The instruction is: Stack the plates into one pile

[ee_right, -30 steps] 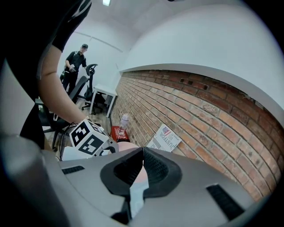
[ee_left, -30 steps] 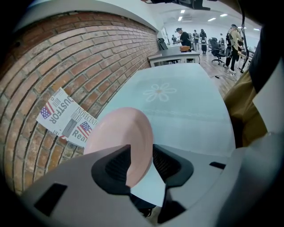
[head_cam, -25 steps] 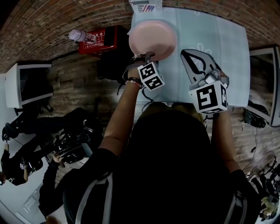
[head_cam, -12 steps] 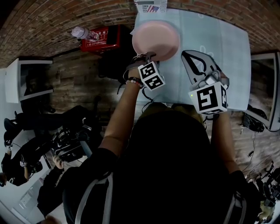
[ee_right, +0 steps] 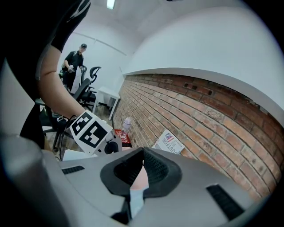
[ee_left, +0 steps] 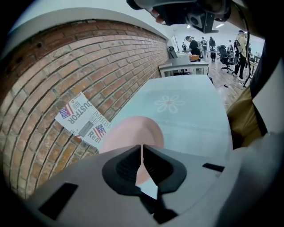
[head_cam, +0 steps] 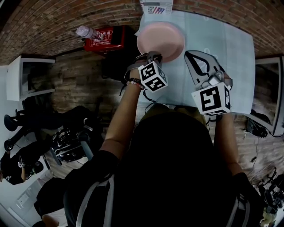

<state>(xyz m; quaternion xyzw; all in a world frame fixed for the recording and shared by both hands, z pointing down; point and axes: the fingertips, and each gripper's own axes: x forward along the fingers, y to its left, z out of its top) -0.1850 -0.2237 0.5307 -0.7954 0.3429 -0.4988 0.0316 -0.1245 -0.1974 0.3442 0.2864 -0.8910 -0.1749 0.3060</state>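
Observation:
A pink plate [head_cam: 162,40] lies on the pale green table [head_cam: 222,53], close to the brick wall. My left gripper [head_cam: 152,56] hovers over the plate's near left rim. Its jaws have just been closing, and in the left gripper view [ee_left: 142,148] the tips meet with nothing seen between them; the plate [ee_left: 133,133] shows beyond and under them. My right gripper [head_cam: 191,57] rests to the right of the plate, a little apart from it, with its jaws together. In the right gripper view [ee_right: 141,165] a sliver of the plate [ee_right: 141,179] shows through the narrow gap.
A printed sheet with flags [head_cam: 156,8] leans on the wall just behind the plate [ee_left: 84,117]. A water bottle [head_cam: 86,32] and a red box [head_cam: 104,39] sit off the table's left edge. A flower print [ee_left: 169,104] marks the tabletop.
The left gripper's jaws have closed and the gripper has lifted slightly at the plate's rim. The plate stays on the table. The right gripper has not moved.

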